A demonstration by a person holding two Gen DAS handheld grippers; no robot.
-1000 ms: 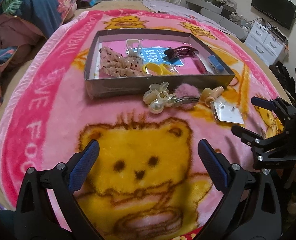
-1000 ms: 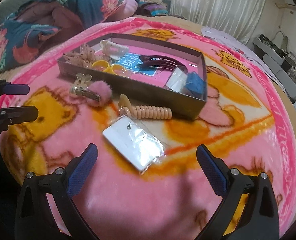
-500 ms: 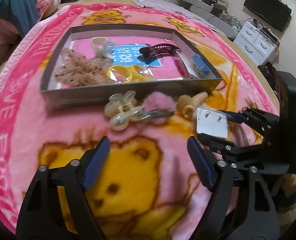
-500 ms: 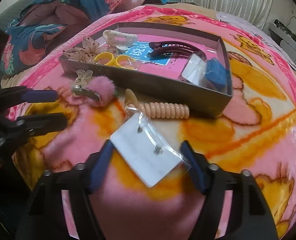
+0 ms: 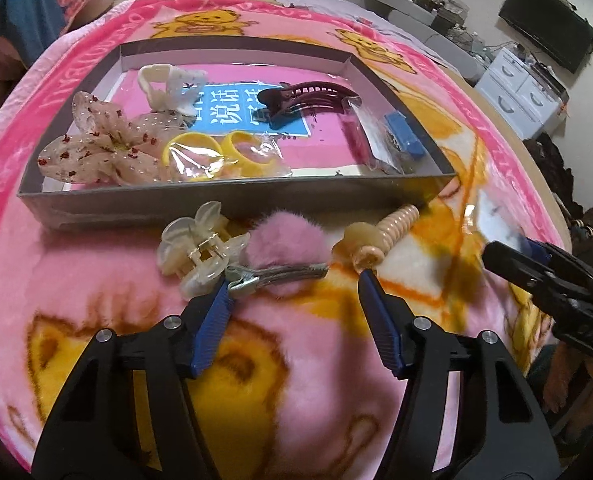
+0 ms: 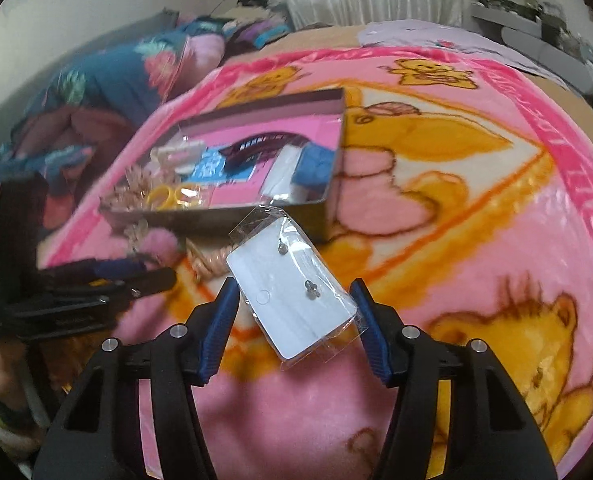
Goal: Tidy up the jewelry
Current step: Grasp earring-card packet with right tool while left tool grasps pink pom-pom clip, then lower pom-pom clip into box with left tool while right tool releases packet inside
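Note:
A grey box on the pink bear blanket holds hair clips, yellow rings and a blue item. In front of it lie a clear claw clip, a pink pompom clip and a peach spiral tie. My left gripper is open, its fingertips either side of the pompom clip's metal bar. My right gripper is shut on a white earring card in a clear bag, lifted off the blanket near the box's corner. The card also shows in the left wrist view, blurred.
A folded floral quilt lies beyond the box at the left. A white drawer unit and a black screen stand at the far right. The bed's edge runs along the right side.
My right gripper has closed on the earring card and lifted it toward the box. My left gripper has moved forward to the pompom clip and narrowed.

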